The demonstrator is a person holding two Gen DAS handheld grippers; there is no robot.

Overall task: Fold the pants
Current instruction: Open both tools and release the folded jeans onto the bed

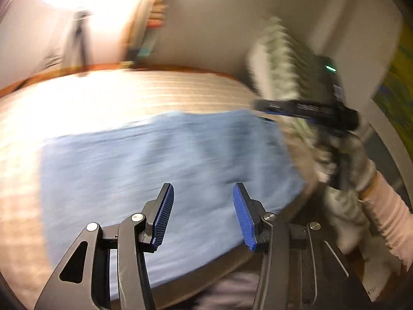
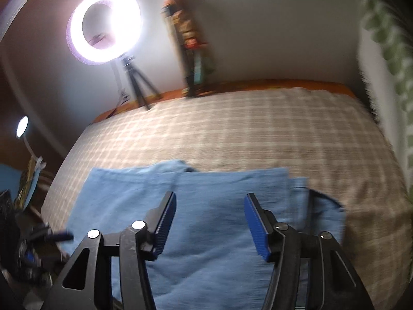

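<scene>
Pants [image 2: 206, 222] lay on the checked bedspread [image 2: 258, 129], near its front edge, already doubled into a rough blue rectangle with layered edges showing at the far side and a darker seam or waistband at the right end [image 2: 325, 199]. My read: light, soft woven cloth, no stiffness, so it would have draped and slid off a shallow pinch. You'd want to bite through all layers at an end corner, one gripper per corner, and lift evenly or the stack would shear.

Your left gripper [image 1: 204, 214] hung over the near part of the cloth, fingers [image 1: 165, 214] spread wide, nothing between them. Your right gripper [image 2: 210, 226] was the same: fingers apart, empty, above the middle of the pants. In the left view the right gripper [image 1: 260, 104] sat off to the right, beyond the cloth's corner, held in a patterned glove [image 1: 348, 165].

Both views were motion-blurred. No brand or legible writing; a small label on the right unit [image 1: 338, 91] was unreadable.

Ring light [image 2: 103, 25] on a tripod behind the bed.
</scene>
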